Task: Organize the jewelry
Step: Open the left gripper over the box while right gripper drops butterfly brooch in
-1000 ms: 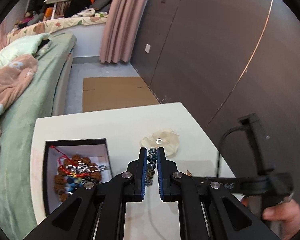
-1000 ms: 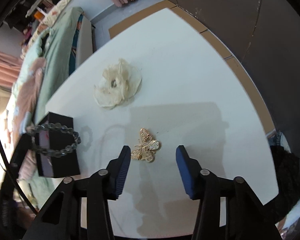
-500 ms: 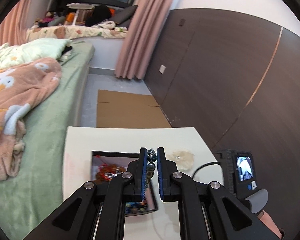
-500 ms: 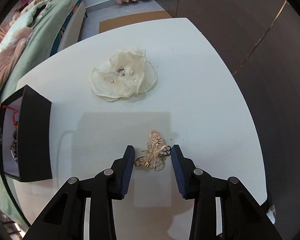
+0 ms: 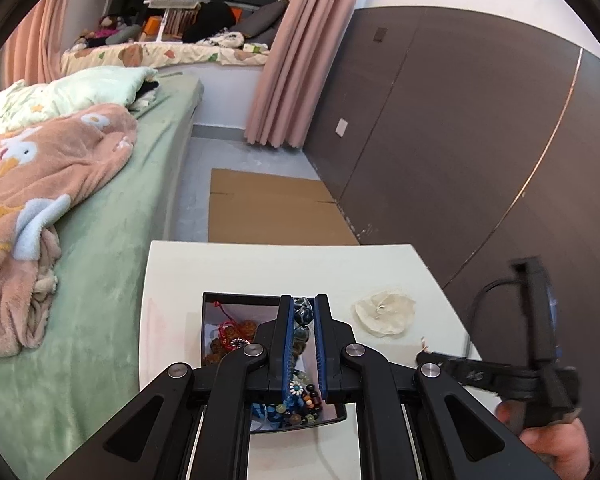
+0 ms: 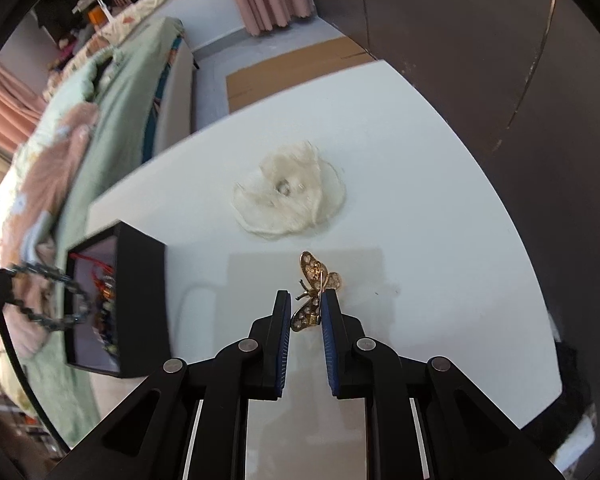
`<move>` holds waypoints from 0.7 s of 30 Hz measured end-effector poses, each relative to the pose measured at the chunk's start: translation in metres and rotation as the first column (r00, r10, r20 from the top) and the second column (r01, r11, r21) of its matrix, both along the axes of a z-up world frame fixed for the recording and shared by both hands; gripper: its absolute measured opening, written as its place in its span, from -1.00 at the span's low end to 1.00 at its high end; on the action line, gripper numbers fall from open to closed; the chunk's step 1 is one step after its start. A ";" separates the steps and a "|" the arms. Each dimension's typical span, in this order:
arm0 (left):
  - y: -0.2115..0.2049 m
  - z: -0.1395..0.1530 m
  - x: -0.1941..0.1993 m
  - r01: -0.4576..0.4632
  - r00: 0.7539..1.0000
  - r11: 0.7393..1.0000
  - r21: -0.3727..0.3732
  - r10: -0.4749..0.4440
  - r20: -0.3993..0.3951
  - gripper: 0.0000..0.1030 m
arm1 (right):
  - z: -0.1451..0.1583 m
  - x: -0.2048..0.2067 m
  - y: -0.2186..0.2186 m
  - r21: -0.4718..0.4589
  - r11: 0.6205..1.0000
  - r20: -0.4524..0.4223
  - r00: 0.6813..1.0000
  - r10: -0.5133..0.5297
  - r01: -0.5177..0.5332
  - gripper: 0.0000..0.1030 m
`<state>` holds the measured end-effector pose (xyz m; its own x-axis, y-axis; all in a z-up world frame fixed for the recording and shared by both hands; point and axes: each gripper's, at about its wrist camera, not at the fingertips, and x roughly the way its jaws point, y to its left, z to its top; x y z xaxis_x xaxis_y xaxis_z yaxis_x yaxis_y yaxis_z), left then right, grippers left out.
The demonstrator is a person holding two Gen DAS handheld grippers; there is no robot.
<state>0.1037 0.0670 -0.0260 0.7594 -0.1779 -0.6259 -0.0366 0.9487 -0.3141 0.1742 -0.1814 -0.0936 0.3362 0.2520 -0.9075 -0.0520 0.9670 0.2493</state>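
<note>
The right gripper (image 6: 306, 298) is closing on the gold butterfly pin (image 6: 315, 293), which pokes out at 12 o'clock. The left gripper (image 5: 303, 306) pinches a bead bracelet (image 5: 302, 315) over the black box (image 5: 236, 300).

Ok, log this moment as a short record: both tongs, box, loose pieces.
left tongs: shut on bead bracelet, above the box
right tongs: closing, butterfly brooch between the jaws
box: black, open, beaded pieces inside
fabric flower: loose on white table, beyond the brooch
</note>
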 end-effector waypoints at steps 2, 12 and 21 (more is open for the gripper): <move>0.001 -0.005 0.005 -0.010 1.000 1.000 -0.013 0.010 -0.019 -0.81 | 0.007 0.000 0.000 0.046 0.999 0.013 1.000 0.007 -0.007 -0.68; 0.001 -0.009 0.014 0.005 0.999 0.997 -0.082 -0.009 -0.041 -0.79 | 0.014 0.007 0.010 0.310 0.949 -0.002 0.998 0.069 -0.064 -0.68; 0.003 -0.007 0.013 0.022 0.999 0.995 -0.102 -0.027 -0.044 0.36 | 0.028 0.001 0.021 0.395 0.911 0.067 0.992 0.104 -0.122 -0.67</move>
<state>0.1164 0.0704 -0.0328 0.7253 -0.2601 -0.6374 -0.0301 0.9130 -0.4068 0.1749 -0.1600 -0.0660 0.3206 0.6274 -0.7096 -0.1744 0.7754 0.6069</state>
